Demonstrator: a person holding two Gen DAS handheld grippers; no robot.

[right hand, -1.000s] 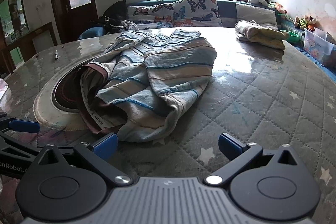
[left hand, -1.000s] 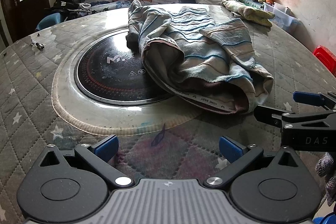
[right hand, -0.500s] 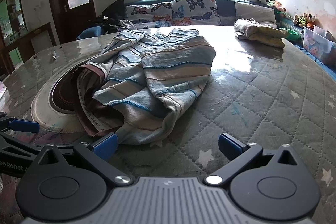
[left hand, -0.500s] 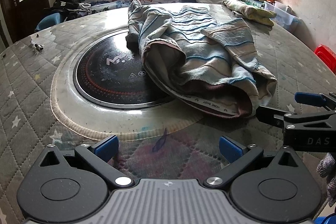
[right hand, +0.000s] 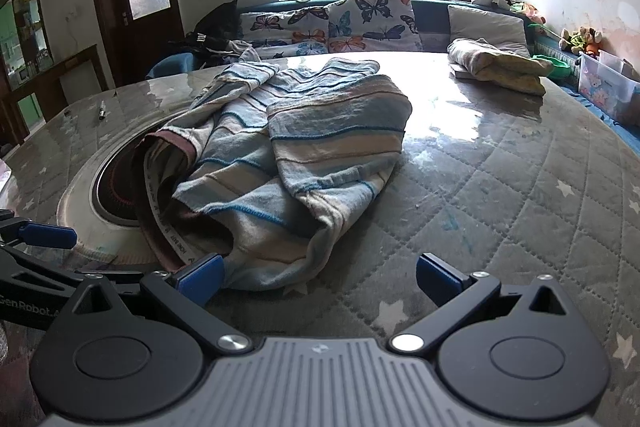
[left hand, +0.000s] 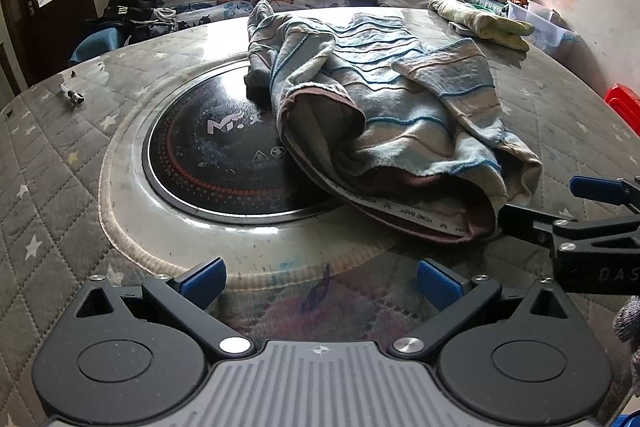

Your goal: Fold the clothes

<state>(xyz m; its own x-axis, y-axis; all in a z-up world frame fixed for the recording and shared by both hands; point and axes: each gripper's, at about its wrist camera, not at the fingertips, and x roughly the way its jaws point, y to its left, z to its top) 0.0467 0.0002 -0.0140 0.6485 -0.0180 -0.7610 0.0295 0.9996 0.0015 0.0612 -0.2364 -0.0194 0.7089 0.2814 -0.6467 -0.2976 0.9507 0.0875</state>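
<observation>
Looks like the reach-in step: left gripper (left hand: 318, 277) and right gripper (right hand: 318, 277) both spread wide and empty, near the crumpled striped garment (right hand: 288, 155) on the quilted table (right hand: 540, 207), so next they'd need to grab its hem.

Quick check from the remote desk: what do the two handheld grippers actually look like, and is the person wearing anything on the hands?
Both grippers are black linkage frames with blue finger pads, silver pivot pins, round black discs and a ribbed grey centre plate. The left gripper shows white GenRobot lettering on its side in the right wrist view; the right gripper shows DAS lettering. A grey knitted glove shows at the edge. No cables visible.
</observation>
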